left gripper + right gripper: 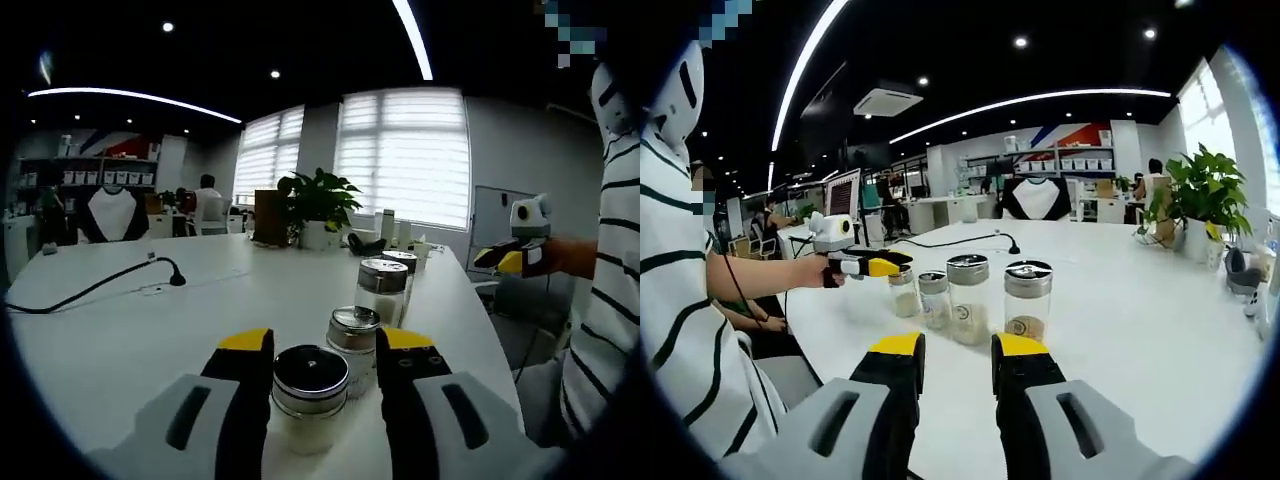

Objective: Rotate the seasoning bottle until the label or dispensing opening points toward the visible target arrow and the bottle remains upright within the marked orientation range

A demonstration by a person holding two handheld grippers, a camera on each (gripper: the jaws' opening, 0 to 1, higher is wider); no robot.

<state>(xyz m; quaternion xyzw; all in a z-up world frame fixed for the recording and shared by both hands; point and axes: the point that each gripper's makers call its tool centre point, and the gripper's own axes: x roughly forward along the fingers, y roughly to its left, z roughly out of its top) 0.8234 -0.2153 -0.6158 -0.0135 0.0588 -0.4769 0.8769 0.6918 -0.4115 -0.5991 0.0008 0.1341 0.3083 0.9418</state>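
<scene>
Where a wide white table (120, 330) runs through a bright office with blinds, shelves and a potted plant (318, 205), four glass bottles with shiny metal caps are lined up. The nearest bottle (310, 395), round and filled with pale grains, is framed between the left gripper (325, 365) jaws; actual contact cannot be told. The right gripper (954, 348) is held slightly parted and empty, short of the row.
</scene>
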